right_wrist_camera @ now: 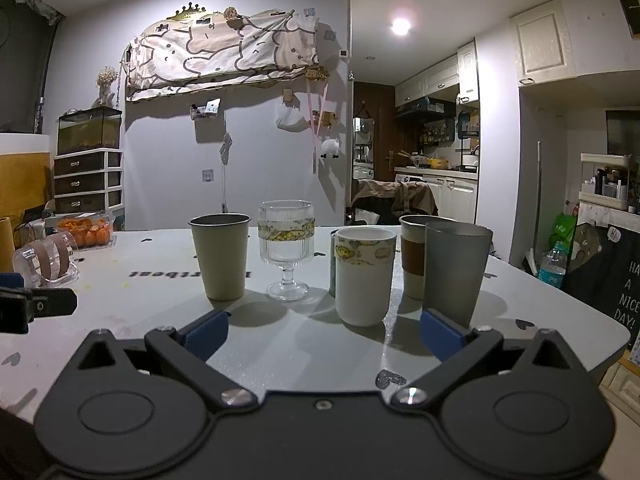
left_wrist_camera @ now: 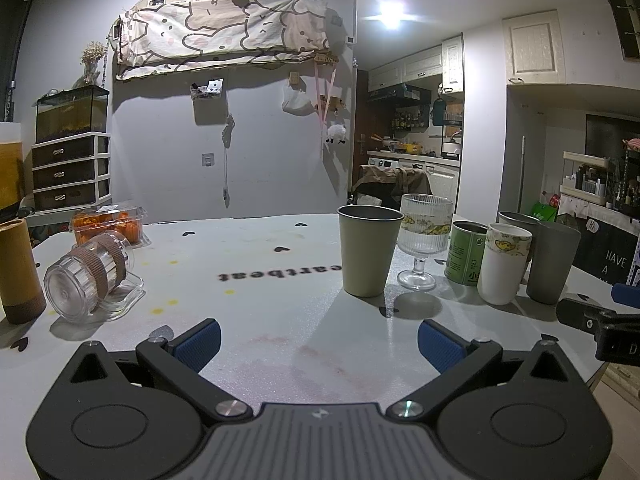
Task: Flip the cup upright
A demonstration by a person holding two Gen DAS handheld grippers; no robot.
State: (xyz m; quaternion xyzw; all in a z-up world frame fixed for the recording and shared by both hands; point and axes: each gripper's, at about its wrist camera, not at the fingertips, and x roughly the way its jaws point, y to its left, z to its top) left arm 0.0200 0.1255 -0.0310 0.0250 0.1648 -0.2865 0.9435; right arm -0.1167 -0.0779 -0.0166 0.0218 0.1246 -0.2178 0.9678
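A clear plastic cup with brown bands [left_wrist_camera: 90,276] lies on its side at the left of the grey table [left_wrist_camera: 280,280], base toward me; it also shows at the far left in the right wrist view [right_wrist_camera: 46,262]. My left gripper [left_wrist_camera: 319,342] is open and empty, low over the table, right of and nearer than the cup. My right gripper [right_wrist_camera: 325,334] is open and empty in front of the upright cups. Its tip shows at the right edge of the left wrist view [left_wrist_camera: 600,320].
Upright cups stand in a row: an olive cup [right_wrist_camera: 222,256], a ribbed glass goblet [right_wrist_camera: 286,248], a white cup [right_wrist_camera: 364,276], a grey cup [right_wrist_camera: 456,272], a green can [left_wrist_camera: 468,254]. A bamboo tube [left_wrist_camera: 18,272] and an orange-fruit box [left_wrist_camera: 108,224] stand at the left.
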